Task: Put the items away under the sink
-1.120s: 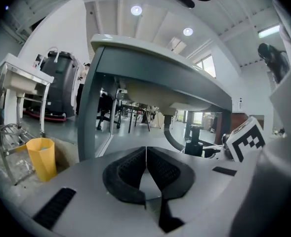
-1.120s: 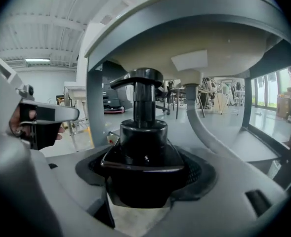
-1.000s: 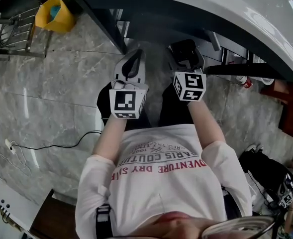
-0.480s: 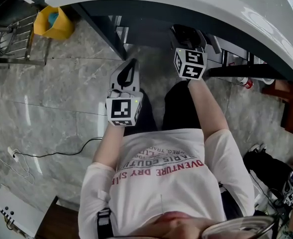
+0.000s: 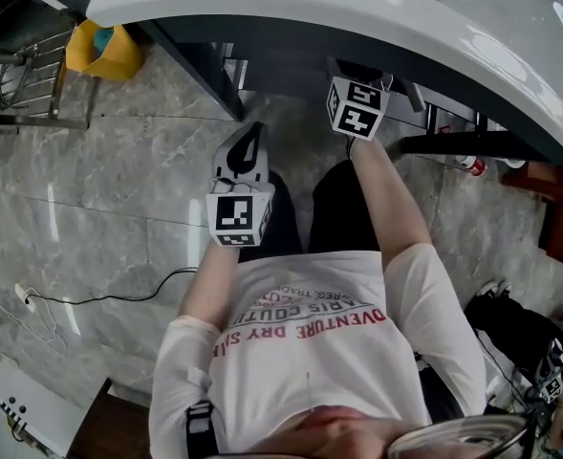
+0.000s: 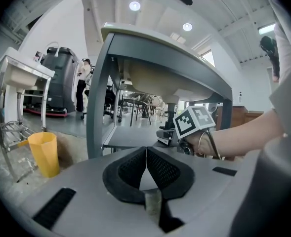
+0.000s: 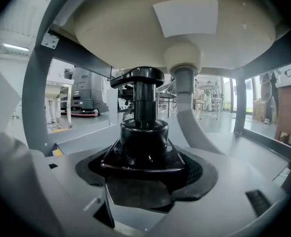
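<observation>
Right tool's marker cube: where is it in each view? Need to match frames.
Head view: marker cube upper centre, just below the sink rim.
Left gripper view: marker cube right of centre, under the sink.
Right gripper view: not in it; only the jaws, shut on a black pump bottle.
Shared landmark: the sink, overhead in both gripper views.

Light: bright, even; ceiling lamps [image 6: 134, 5] overhead.
Glare: pale sheen on sink [image 5: 510, 27] top and floor [image 5: 90, 180].
Shadow: deep beneath sink.
Distortion: strong fisheye; black corners in both gripper views.
</observation>
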The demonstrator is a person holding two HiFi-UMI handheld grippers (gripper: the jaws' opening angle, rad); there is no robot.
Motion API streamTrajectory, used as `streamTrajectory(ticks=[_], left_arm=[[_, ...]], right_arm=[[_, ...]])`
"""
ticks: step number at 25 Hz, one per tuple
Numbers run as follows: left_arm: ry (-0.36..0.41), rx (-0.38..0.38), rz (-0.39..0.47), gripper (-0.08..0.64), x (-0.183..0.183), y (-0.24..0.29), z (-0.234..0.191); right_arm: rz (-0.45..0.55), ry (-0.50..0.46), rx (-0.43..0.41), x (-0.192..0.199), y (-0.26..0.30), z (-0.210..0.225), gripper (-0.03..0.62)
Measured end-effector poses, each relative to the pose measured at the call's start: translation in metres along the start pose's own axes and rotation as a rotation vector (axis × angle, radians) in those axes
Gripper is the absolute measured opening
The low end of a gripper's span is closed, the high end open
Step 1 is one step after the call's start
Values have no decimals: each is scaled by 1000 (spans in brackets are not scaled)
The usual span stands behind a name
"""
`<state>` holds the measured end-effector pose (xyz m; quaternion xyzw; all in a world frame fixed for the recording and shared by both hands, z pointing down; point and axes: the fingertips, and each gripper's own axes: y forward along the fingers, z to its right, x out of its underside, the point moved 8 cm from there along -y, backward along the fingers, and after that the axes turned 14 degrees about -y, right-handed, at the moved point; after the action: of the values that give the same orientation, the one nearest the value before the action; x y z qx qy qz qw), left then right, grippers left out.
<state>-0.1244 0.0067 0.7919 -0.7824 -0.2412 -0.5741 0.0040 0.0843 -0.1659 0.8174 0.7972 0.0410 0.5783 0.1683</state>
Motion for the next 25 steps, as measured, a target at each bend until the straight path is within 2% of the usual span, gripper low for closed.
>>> streamTrajectory(ticks=[3,8,13,18,23,25], left_arm=[[-12,-15,-1,28,1,0,-4],[-50,-28,-17,28,8,6,-9],[-53,-22,-31,28,13,10,-5],[-60,-26,-31,28,12,13,-3],[-46,2,-32,28,15,20,8],[-51,8,-29,27,16,23,12]], right_arm=[[-17,7,36,-1,8,1,374],[-52,-7,33,-1,15,3,374],[-76,-22,29,-1,18,1,374],[17,12,2,-2,9,1,376],[38,-99,-55,13,-19,0,374],[46,-99,-71,18,-37,-1,374]])
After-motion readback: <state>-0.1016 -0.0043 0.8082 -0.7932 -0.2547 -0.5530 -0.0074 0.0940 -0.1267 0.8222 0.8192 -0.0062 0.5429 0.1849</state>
